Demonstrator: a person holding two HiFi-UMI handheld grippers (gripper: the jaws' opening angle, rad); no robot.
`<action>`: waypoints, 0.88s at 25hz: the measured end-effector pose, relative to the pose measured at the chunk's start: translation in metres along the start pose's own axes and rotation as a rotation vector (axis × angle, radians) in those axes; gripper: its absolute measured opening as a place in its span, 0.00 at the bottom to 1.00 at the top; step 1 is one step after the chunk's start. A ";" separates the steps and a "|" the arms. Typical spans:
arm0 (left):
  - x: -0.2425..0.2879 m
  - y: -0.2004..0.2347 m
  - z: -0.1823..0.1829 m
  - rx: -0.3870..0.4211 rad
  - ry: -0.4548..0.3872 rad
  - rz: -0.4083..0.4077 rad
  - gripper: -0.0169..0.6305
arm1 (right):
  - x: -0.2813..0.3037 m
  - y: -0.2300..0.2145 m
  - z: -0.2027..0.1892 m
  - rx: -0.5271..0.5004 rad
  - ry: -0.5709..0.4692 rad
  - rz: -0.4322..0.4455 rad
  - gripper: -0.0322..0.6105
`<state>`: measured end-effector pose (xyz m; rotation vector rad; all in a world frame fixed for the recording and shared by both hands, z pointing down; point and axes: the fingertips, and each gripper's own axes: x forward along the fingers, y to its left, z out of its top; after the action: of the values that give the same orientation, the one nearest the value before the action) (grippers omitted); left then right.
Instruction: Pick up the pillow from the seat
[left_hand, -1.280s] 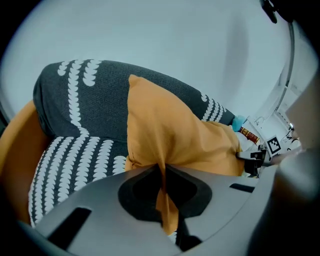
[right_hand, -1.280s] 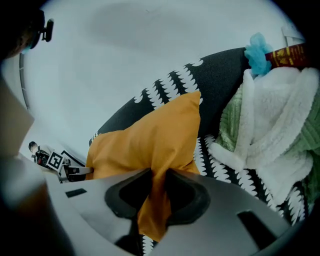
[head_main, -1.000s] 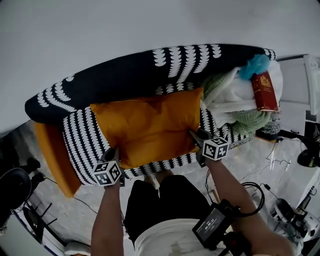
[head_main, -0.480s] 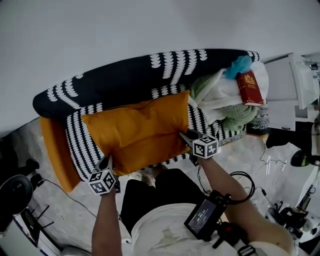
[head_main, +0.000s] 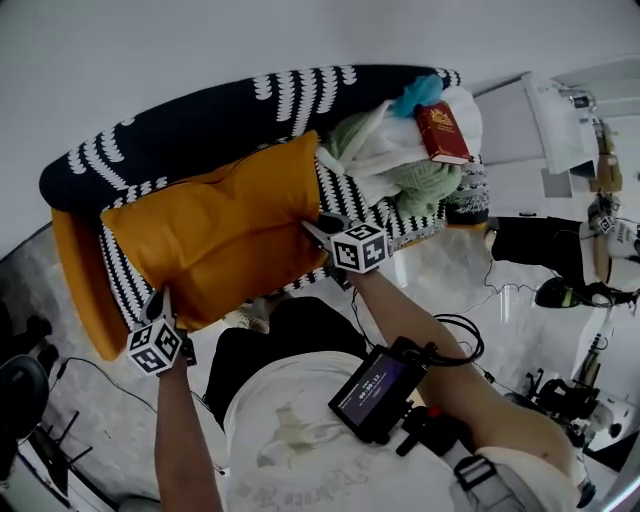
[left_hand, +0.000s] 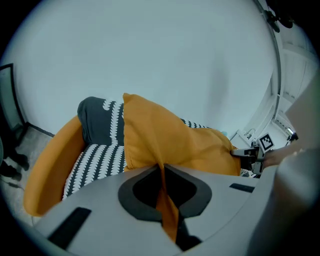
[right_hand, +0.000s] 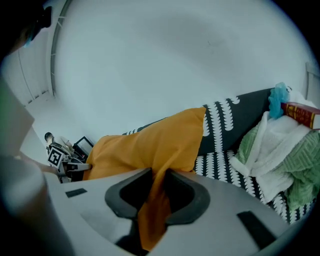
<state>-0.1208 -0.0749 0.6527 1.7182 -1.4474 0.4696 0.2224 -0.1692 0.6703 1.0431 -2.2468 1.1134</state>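
orange pillow; blk/wht seat

Lab or studio room staged as living corner: patterned sofa against bare white wall, loose cables across pale floor, equipment stands at right

Red book lies atop wht & grn blankets (blue fluff beside it).
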 end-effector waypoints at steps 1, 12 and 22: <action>-0.006 0.001 0.002 0.000 -0.008 0.001 0.06 | -0.003 0.006 0.004 -0.010 -0.008 0.003 0.20; -0.083 0.024 0.020 0.010 -0.081 0.024 0.06 | -0.031 0.092 0.035 -0.115 -0.080 0.033 0.20; -0.156 0.025 0.028 0.012 -0.194 0.053 0.06 | -0.057 0.155 0.069 -0.223 -0.148 0.091 0.20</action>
<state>-0.1923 0.0019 0.5311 1.7782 -1.6333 0.3482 0.1347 -0.1379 0.5173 0.9674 -2.4901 0.8184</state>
